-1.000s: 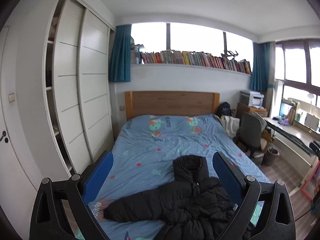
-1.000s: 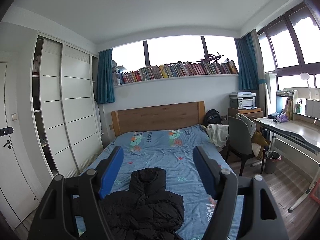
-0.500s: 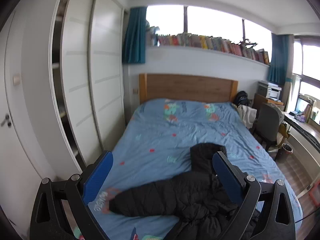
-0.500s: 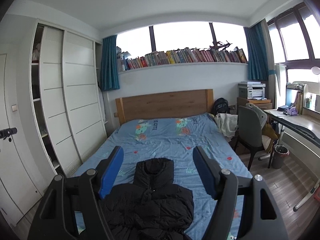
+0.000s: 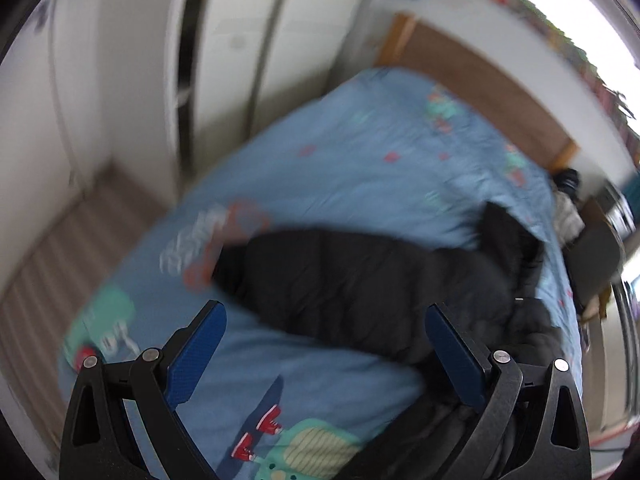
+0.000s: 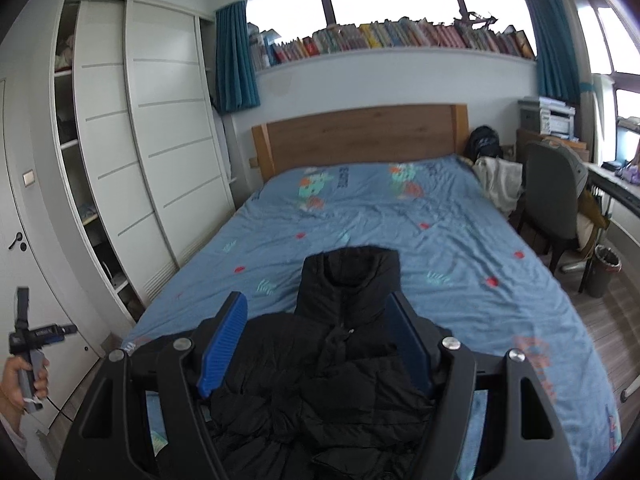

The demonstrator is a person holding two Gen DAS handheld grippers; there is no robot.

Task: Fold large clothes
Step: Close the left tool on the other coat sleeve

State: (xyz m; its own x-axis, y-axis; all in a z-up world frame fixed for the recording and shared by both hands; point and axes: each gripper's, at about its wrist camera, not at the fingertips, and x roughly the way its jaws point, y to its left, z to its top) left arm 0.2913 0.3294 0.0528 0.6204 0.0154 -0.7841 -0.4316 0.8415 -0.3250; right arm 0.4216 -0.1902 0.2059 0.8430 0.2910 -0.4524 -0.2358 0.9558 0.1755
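Observation:
A black puffer jacket [image 6: 332, 364] lies crumpled at the foot of a bed with a blue patterned sheet [image 6: 400, 224], collar pointing to the headboard. In the left wrist view, which is blurred, its sleeve [image 5: 344, 280] stretches left across the sheet [image 5: 360, 152]. My left gripper [image 5: 324, 324] is open and empty, tilted down above the sleeve. My right gripper [image 6: 320, 320] is open and empty, above the jacket's chest below the collar. The person's left hand holding the left gripper [image 6: 28, 352] shows at the far left of the right wrist view.
White sliding wardrobes [image 6: 148, 152] line the left side with a narrow strip of wooden floor [image 5: 48, 248]. A wooden headboard [image 6: 360, 136] stands at the far end. A grey chair [image 6: 556, 200], desk and bin [image 6: 604, 272] stand right of the bed.
My left gripper has swung down and to the left over the jacket's sleeve, and its view is blurred. My right gripper has tipped down closer over the jacket. Both stay open.

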